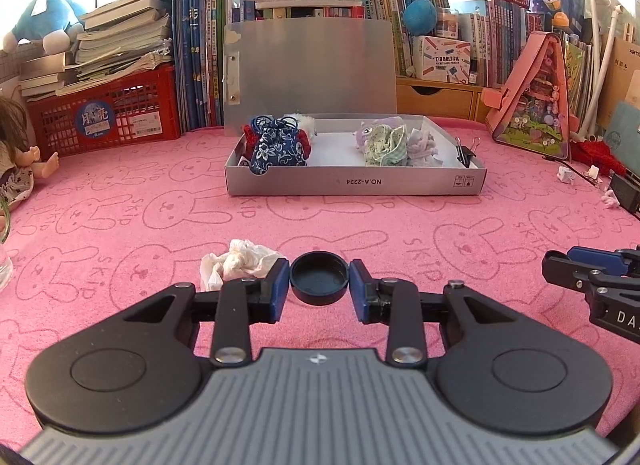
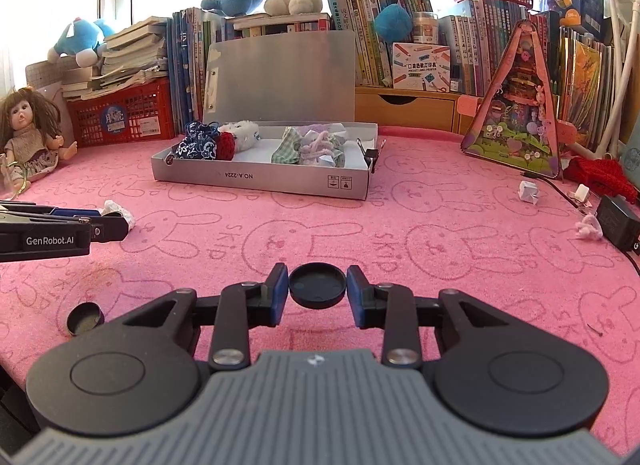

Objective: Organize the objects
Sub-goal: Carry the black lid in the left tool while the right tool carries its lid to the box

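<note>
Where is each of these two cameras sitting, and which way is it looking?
Left wrist: rides on the left gripper, looking forward along its fingers, which clamp a black lid; the right gripper shows at the right edge.
Right wrist: rides on the right gripper, fingers clamping a black cap; the left gripper shows at the left.
Both face the open grey box on the pink mat.

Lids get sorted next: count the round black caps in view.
3. One cap gripped in the left gripper; one in the right gripper; one loose on the pink mat beside it. More may hide in the box.
</note>
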### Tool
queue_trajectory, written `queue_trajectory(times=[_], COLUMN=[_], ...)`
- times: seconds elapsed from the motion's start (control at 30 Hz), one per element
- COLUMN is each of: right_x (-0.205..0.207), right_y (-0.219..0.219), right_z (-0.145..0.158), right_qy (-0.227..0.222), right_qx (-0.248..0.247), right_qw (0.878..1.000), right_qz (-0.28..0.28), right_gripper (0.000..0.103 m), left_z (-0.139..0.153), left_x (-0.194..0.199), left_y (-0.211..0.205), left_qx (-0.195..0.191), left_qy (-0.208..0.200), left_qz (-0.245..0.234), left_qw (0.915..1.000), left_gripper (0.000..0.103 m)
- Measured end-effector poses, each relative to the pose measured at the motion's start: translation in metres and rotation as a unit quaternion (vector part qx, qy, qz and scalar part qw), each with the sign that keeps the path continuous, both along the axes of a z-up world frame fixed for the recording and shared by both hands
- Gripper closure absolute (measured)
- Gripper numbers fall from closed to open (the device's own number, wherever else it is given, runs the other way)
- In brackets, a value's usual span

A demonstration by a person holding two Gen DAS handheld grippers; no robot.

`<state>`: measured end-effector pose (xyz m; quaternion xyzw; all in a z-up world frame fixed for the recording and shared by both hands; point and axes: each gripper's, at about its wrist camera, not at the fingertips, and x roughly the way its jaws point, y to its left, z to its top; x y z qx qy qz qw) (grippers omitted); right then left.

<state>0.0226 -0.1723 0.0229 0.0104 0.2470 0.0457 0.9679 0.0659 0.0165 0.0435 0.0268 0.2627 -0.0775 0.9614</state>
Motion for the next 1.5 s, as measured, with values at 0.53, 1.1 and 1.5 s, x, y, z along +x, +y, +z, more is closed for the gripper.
queue_trajectory(times=[0.53, 1.1, 1.5], right_x=[0.071, 0.17, 0.216], right_y=[-0.007, -0.017, -0.004], right_z=[0.042, 0.047, 0.021], right_qy=[0.008, 0.071, 0.119], right_qx=[0.047, 0.118, 0.139], right_qw=[0.999, 0.99, 0.983], right_qz=[0.005, 0.014, 0.019], right_gripper=[0.067, 0.066, 0.066], left_z=[0.044, 0.042, 0.015], left_x=[0.07, 0.164, 0.213], left_y=[0.008, -0.007, -0.021], left_qx=[-0.019, -0.033, -0.018], left_qy=[-0.026, 0.005, 0.041], left_qz=[0.005, 0.012, 0.02], left_qw=[0.9995, 0.9994, 0.9988], left_gripper=[0.065, 0.065, 0.065])
